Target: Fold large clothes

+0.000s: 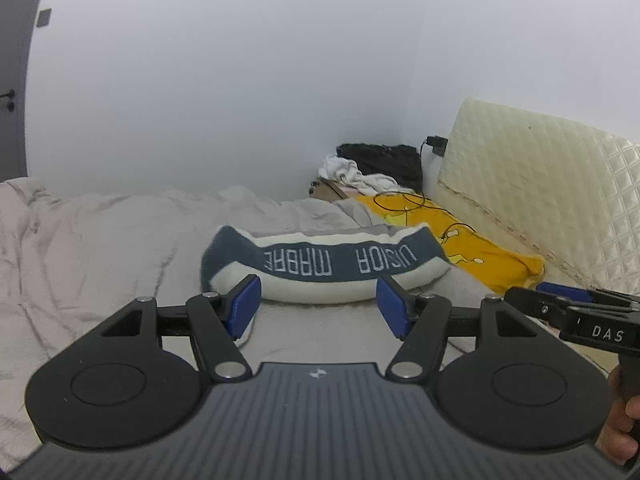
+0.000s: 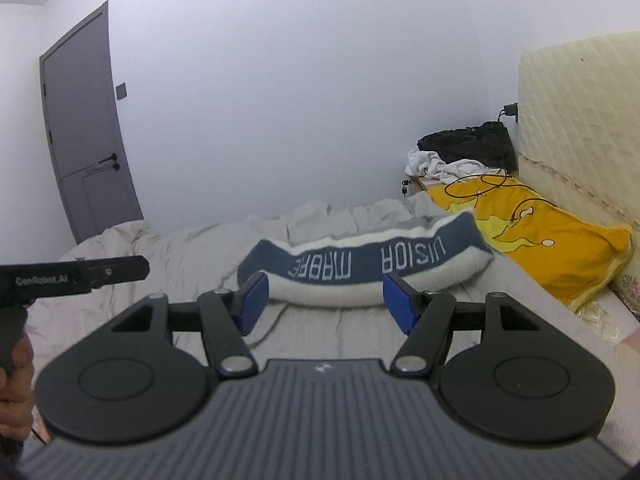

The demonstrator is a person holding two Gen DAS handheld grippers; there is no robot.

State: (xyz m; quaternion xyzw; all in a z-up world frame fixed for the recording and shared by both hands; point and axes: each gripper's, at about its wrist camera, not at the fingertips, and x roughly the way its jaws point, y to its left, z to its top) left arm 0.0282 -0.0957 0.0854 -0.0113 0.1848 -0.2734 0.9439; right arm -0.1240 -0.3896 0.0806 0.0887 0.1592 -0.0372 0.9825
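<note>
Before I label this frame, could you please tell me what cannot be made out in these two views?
- Folded garment: in both views only its front shows; the type is unclear and its lettering reads upside down.
- Right gripper in the left wrist view: cut off by the right edge.
- Nightstand: clothes hide it.
- Bed: near part hidden behind the gripper bodies.

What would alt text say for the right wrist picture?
A folded blue-and-white sweater lies on a grey bed, just beyond the open, empty right hand-held gripper. A yellow pillow lies to its right, and a grey door stands far left.
</note>
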